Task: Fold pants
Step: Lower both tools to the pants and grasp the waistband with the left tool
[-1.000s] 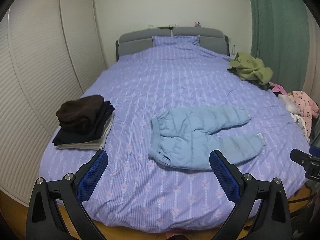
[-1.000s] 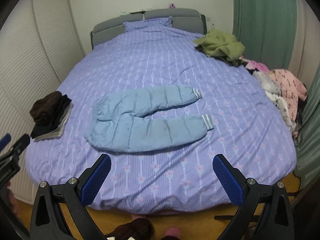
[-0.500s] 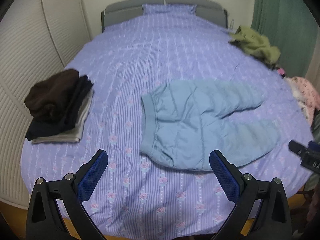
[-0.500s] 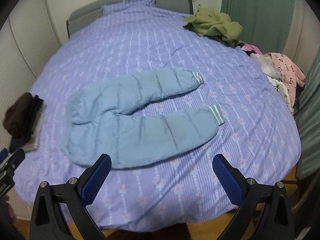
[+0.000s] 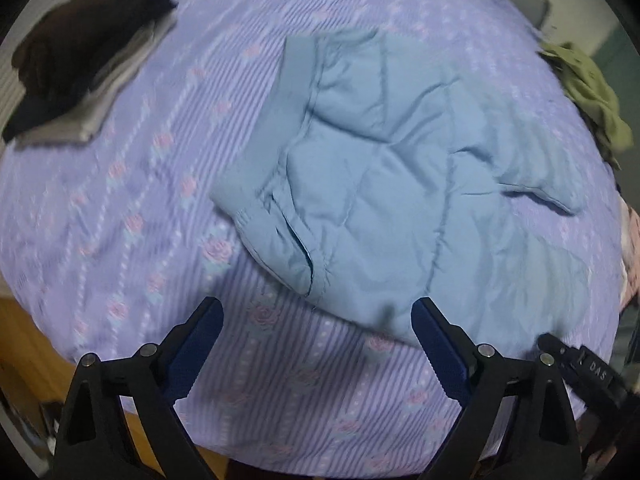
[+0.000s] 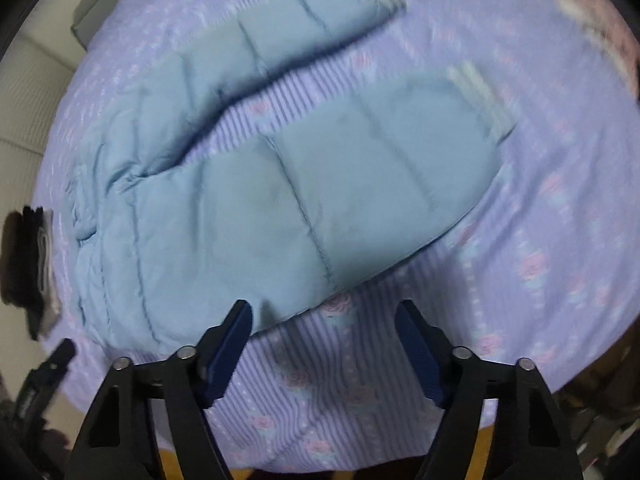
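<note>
Pants cuffs (image 6: 478, 92): smeared by motion in the right wrist view; striping cannot be made out.
Pants (image 5: 400, 184): in the left wrist view the legs run off toward 3 o'clock and their ends cannot be seen.
Folded pile (image 5: 80, 52): cut by the lens rim at 10 o'clock; the number of garments is unclear.
Olive garment (image 5: 588, 92): blurred at 2 o'clock, its kind cannot be told.
Pink clothing (image 6: 592, 12): streaked at 1 o'clock, shape lost.
Bedspread (image 5: 160, 220): rose print blurs toward the far edge.
Black device (image 5: 580, 368): at 4 o'clock, only partly in frame.
</note>
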A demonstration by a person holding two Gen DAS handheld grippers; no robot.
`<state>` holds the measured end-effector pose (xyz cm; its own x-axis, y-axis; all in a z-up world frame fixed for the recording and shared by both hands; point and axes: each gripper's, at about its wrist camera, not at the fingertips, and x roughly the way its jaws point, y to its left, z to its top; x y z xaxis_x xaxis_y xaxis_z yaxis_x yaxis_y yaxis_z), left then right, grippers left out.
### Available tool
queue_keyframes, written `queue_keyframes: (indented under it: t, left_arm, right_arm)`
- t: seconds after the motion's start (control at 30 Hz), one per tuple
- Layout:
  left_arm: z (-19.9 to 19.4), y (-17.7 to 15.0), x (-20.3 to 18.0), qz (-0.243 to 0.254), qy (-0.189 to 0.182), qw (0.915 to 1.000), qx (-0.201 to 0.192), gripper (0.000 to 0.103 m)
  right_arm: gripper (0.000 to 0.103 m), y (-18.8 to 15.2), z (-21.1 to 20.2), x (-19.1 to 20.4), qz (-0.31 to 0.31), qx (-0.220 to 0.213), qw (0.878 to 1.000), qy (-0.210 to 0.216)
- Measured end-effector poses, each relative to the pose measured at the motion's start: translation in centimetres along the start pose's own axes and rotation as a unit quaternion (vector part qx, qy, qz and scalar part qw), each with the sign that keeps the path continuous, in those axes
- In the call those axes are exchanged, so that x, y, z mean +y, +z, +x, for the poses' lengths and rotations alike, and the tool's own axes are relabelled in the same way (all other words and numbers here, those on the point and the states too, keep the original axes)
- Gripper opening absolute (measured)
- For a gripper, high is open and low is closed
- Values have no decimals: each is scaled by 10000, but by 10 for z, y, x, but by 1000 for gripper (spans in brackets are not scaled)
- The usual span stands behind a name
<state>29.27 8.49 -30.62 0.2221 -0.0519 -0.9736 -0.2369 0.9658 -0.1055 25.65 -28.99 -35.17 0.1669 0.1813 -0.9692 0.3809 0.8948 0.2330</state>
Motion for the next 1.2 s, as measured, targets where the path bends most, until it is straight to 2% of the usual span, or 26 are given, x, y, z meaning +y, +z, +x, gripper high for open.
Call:
queue_keyframes:
  t: [0.07,0.13,0.2,0.27,0.3,0.4,0.43,0.57,0.8,0.87,1.2]
  left_arm:
    - [17,2,-1,-150,-60,9997,167,92]
    - [31,4,-1,-309,-86,9989,333,85]
    - [41,5,0,-526,-233,9971,497,77]
    - [47,6,2,-813,-559,9929,662,59]
    - [48,7,1,-879,-670,9911,735,47]
    - [41,9,-4,-739,-526,9935,681,21]
    - [36,11,-7,-628,-484,9947,654,16]
    - [9,14,-11,-375,-582,9963,513,13]
    - [-48,14,-12,51,-523,9984,190,11]
    - [-55,25,-10,29,-520,9986,97,12]
    - [-52,118,-40,-267,-541,9974,-405,11]
  right_arm:
    - [68,5,9,-8,192,90,9995,242]
    - [68,9,18,-12,297,214,9983,444]
    - [62,12,25,-13,291,318,9977,524]
    - [47,15,29,-13,312,446,9965,642]
    - [44,17,29,-13,282,468,9963,664]
    - [26,22,22,-9,152,430,9972,588]
    - [19,28,20,-9,133,449,9973,564]
    - [14,29,-15,-1,-162,271,9983,493]
    - [13,16,-80,14,-462,74,9973,562]
    - [13,19,-93,19,-436,3,9978,504]
    - [12,110,-113,70,-399,-416,9968,547]
